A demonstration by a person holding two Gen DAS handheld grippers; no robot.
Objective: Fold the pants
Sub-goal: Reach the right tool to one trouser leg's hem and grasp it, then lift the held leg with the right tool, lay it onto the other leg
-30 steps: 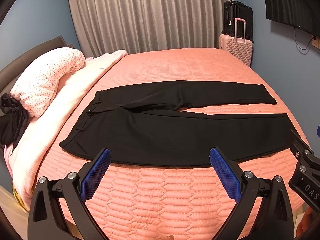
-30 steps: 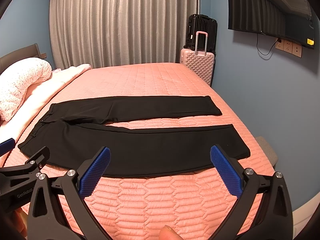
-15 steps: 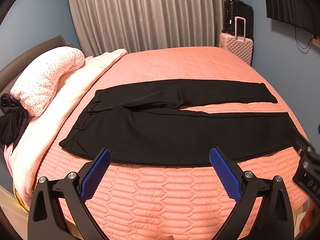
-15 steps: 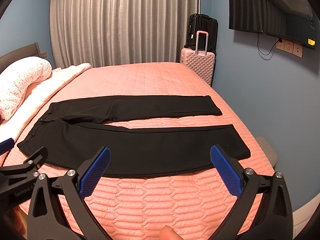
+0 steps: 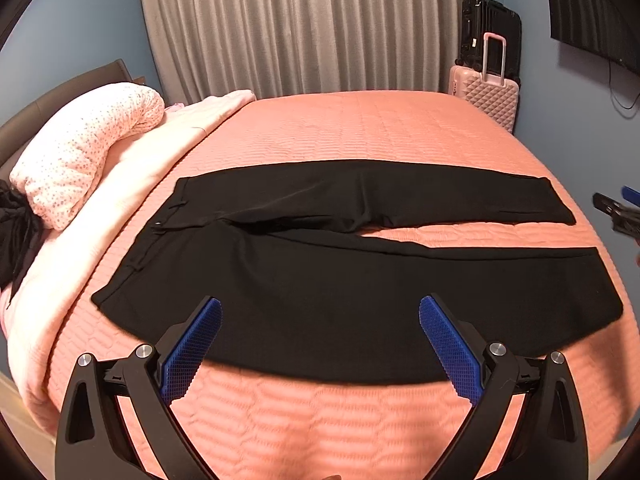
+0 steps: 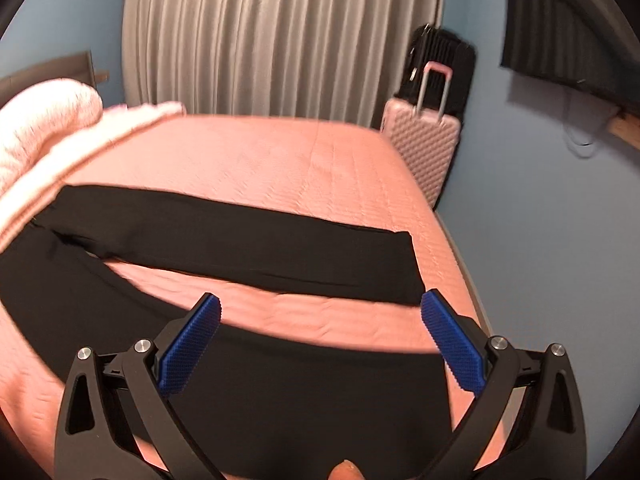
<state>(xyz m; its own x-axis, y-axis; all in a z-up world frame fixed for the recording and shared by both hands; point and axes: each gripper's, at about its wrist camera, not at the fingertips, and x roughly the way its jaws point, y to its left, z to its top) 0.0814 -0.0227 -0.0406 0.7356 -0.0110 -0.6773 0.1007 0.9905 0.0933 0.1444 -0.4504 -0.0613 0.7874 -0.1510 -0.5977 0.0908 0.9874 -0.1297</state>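
Observation:
Black pants (image 5: 340,276) lie flat on the salmon quilted bed (image 5: 360,132), waistband at the left, both legs spread apart to the right. My left gripper (image 5: 320,312) is open and empty above the near leg's front edge. My right gripper (image 6: 320,310) is open and empty, hovering over the near leg close to its cuff end, with the far leg (image 6: 240,244) just beyond. The right gripper's tip also shows in the left wrist view (image 5: 618,212) at the right edge, by the far leg's cuff.
A speckled pink pillow (image 5: 84,152) and pale blanket (image 5: 132,184) lie at the left with a black garment (image 5: 16,236) beside them. A pink suitcase (image 5: 486,96) and black suitcase (image 5: 490,32) stand past the bed's right corner. Grey curtains (image 5: 312,28) hang behind.
Both grippers moved forward over the bed. The right gripper advanced further, toward the cuff end of the legs, and tilted; its view is blurred. Both stay open.

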